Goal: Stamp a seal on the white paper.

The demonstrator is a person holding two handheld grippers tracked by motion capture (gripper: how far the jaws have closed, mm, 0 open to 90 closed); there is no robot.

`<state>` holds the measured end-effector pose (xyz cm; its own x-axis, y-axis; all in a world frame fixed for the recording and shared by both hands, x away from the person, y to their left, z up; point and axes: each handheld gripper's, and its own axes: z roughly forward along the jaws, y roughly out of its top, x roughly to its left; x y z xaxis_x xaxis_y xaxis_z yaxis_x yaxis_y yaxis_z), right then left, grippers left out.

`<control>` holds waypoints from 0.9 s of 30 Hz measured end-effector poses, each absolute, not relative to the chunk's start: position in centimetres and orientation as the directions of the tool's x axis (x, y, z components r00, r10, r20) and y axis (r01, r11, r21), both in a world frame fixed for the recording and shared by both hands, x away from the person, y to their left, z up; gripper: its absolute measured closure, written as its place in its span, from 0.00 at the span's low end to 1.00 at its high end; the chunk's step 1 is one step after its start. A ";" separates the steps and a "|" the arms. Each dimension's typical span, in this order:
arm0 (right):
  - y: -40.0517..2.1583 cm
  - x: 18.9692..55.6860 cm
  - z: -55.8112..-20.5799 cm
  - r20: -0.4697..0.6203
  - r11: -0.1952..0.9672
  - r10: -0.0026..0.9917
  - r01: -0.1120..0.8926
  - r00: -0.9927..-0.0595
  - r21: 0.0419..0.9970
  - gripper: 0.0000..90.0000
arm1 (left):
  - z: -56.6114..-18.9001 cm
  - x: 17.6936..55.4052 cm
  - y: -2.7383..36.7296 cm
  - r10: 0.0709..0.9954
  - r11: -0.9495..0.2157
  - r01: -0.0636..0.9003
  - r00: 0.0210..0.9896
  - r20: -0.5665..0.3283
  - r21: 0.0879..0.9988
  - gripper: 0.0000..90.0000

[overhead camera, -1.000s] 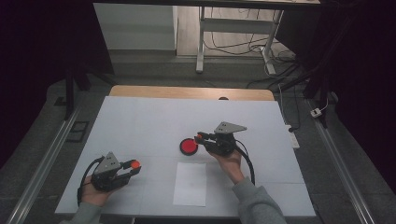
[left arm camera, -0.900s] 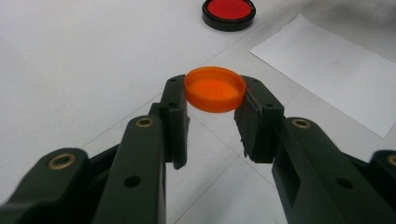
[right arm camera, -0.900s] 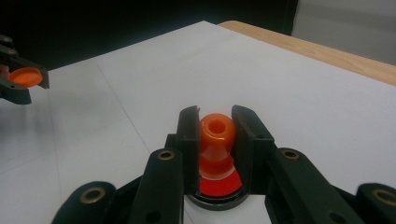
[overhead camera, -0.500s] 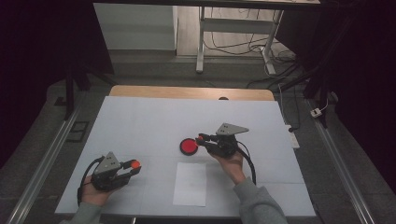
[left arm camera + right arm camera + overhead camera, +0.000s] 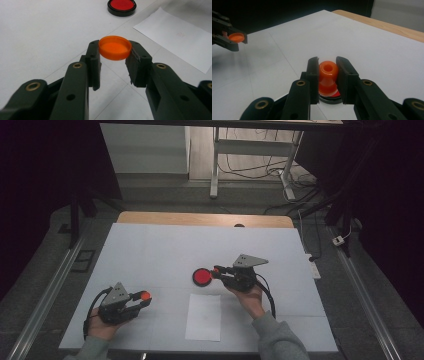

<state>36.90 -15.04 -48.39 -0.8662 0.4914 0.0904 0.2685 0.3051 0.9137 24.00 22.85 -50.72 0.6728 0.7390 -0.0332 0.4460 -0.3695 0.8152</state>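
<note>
Left gripper [image 5: 142, 298] sits low at the near left of the white table [image 5: 165, 250], jaws clamped on an orange cap [image 5: 115, 47], which is pinched flat-side up by its rim between the two pads, right at the fingertips and lifted off the surface. In the left gripper view the cap's hollow side faces up, and ahead of the jaws lies a sheet of paper [image 5: 180, 35] off to the right, with a red disc in a black rim [image 5: 122, 6] farther ahead. Right gripper [image 5: 218, 271] is held in the person's right hand [image 5: 247, 297] near the table's middle, jaws closed on a small orange bottle [image 5: 327, 75], gripped on both sides, its open neck pointing toward the camera in the right gripper view. The bottle's lower end sits over the red disc, which lies just past and under the fingertips; whether it touches the disc is hard to tell from this angle, looks very close. In the high view the disc [image 5: 202, 277] is just beyond the right gripper's tips, and the paper [image 5: 204, 316] lies on the near side between the two grippers, closer to the right one. The grippers are well apart, with the left one and its cap visible far off at the upper left of the right gripper view [image 5: 235, 37].
</note>
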 end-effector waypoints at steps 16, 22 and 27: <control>-15.6 35.6 -48.0 0.096 0.313 0.455 0.261 -0.885 0.913 0.82 | -50.8 24.1 22.8 0.737 -0.370 0.447 0.675 -0.036 0.815 0.72; -15.7 34.7 -47.9 0.093 0.312 0.449 0.253 -0.889 0.916 0.82 | -50.7 24.0 22.8 0.736 -0.370 0.445 0.676 -0.035 0.815 0.72; -15.7 34.0 -47.9 0.086 0.316 0.444 0.246 -0.892 0.916 0.82 | -50.7 24.0 22.8 0.736 -0.370 0.444 0.676 -0.035 0.816 0.72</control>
<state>34.03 -15.72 -47.94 -0.8919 0.4439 0.0865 0.2462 0.3160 0.9163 24.02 22.82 -50.69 0.6764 0.7357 -0.0348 0.4445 -0.3701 0.8158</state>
